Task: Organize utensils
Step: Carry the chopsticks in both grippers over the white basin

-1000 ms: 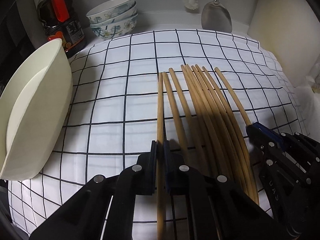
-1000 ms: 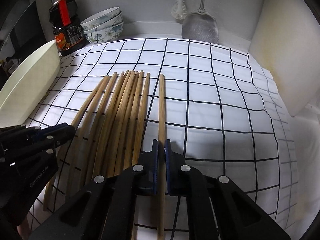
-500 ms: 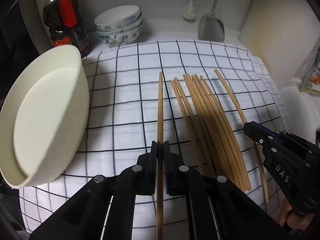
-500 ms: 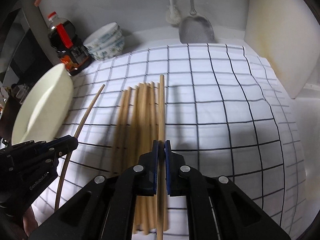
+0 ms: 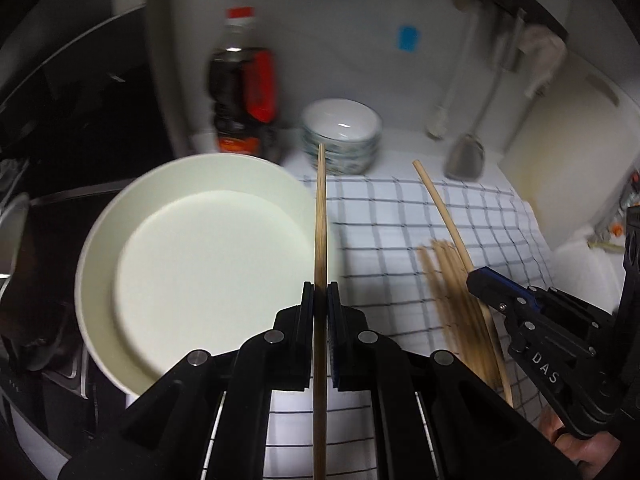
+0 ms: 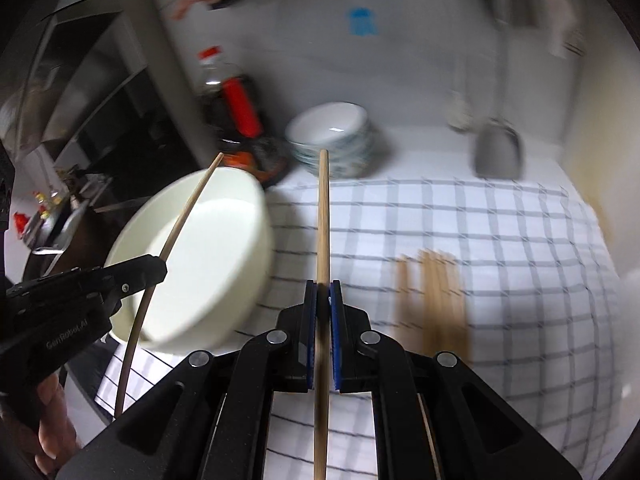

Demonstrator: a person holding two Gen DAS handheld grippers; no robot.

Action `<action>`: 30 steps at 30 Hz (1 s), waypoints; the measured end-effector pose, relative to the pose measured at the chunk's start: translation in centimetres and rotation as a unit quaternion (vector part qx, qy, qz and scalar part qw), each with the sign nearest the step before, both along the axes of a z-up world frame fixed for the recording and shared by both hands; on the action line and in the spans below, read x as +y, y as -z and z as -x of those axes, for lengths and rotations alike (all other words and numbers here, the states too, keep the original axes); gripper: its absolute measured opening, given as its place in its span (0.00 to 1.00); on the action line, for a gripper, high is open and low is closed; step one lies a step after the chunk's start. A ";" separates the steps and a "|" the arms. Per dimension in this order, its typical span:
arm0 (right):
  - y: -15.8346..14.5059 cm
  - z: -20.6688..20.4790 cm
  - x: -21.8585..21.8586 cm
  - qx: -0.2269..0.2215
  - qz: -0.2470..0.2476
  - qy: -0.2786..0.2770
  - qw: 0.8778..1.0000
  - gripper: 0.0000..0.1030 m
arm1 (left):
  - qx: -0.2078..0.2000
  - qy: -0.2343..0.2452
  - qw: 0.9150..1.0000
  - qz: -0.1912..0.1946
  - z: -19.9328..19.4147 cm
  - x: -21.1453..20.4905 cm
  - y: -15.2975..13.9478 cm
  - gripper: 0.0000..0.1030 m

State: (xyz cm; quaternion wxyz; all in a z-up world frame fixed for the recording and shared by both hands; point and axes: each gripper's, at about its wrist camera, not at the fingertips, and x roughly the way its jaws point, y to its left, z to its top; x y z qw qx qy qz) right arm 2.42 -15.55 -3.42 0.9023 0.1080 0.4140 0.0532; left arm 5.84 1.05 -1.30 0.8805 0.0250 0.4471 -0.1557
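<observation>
White-tiled kitchen corner, worktop (image 5: 408,148) covered by a white cloth with a dark grid (image 5: 392,216).

Left claw (image 5: 321,300): jaws clamped on a single wooden chopstick (image 5: 320,216), held clear of the cloth, its tip reaching toward the stacked bowls. In the right wrist view the same stick slants across the basin mouth.

Right claw (image 6: 323,300): jaws pressed tight on a second chopstick (image 6: 323,216), likewise raised above the cloth and pointing at the bowl stack.

Remaining chopsticks (image 6: 434,300): a loose bundle lying flat on the checked cloth, to the right of the right claw, blurred.

Cream basin (image 5: 192,264): large, round, tilted so its inside faces the cameras, at the left edge of the cloth.

Stacked patterned bowls (image 5: 342,136): at the back of the worktop, beyond the cloth.

Dark sauce bottle (image 5: 242,88) with red cap and red handle: left of the bowls, upright.

Metal spatula (image 5: 466,156): hanging against the back wall, blade down; a white-handled brush (image 5: 438,124) hangs beside it.

Pale board (image 5: 560,168): leaning at the right.
</observation>
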 end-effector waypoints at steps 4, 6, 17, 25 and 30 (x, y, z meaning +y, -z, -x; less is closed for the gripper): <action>-0.8 -3.2 4.4 -0.006 -0.010 -0.040 0.999 0.06 | -0.007 -0.046 0.999 -0.006 -1.9 4.7 -0.4 0.07; -0.9 -4.7 6.5 -0.007 -0.011 -0.058 0.998 0.06 | -0.005 -0.066 0.998 -0.009 -3.2 6.7 0.0 0.07; 2.3 -12.5 15.3 0.036 -0.015 -0.109 0.993 0.06 | 0.030 -0.112 0.993 -0.013 -8.9 12.5 5.0 0.07; 6.1 -15.0 16.1 0.093 -0.008 -0.084 0.992 0.06 | 0.056 -0.097 0.994 -0.014 -11.3 12.0 8.6 0.07; 7.0 -16.0 16.1 0.118 -0.007 -0.075 0.990 0.06 | 0.072 -0.093 0.993 -0.014 -12.2 11.9 10.0 0.07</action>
